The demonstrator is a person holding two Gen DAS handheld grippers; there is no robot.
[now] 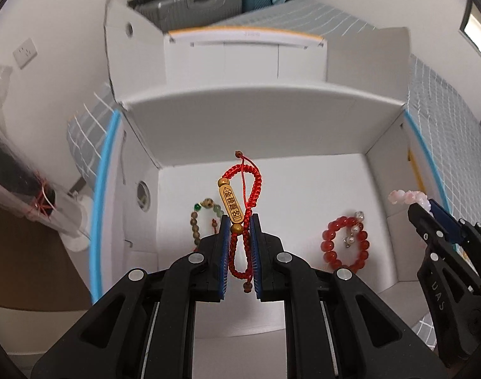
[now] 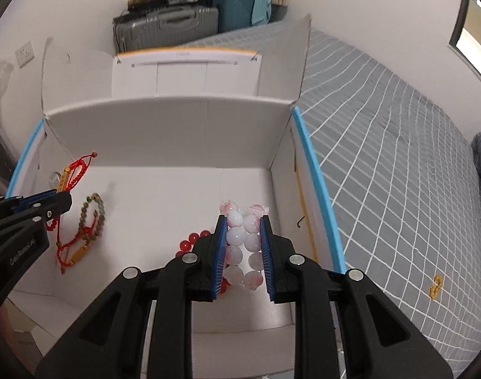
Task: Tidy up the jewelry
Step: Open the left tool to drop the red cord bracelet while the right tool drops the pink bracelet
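Observation:
My left gripper (image 1: 240, 221) is shut on a red braided cord bracelet (image 1: 240, 195) with a gold tag and holds it above the open white box (image 1: 256, 120). It also shows at the left of the right wrist view (image 2: 76, 173). My right gripper (image 2: 242, 221) is shut on a pink-white bead bracelet (image 2: 243, 243) over the box's right side; it shows in the left wrist view (image 1: 407, 197). On the box floor lie a red bead bracelet (image 1: 344, 243), a brown-green bead bracelet (image 1: 202, 218) and another red cord bracelet (image 2: 73, 252).
The box sits on a bed with a grey checked cover (image 2: 382, 158). A small yellow item (image 2: 435, 286) lies on the cover to the right. The box flaps (image 2: 291, 57) stand upright. Suitcases (image 2: 177, 22) stand behind.

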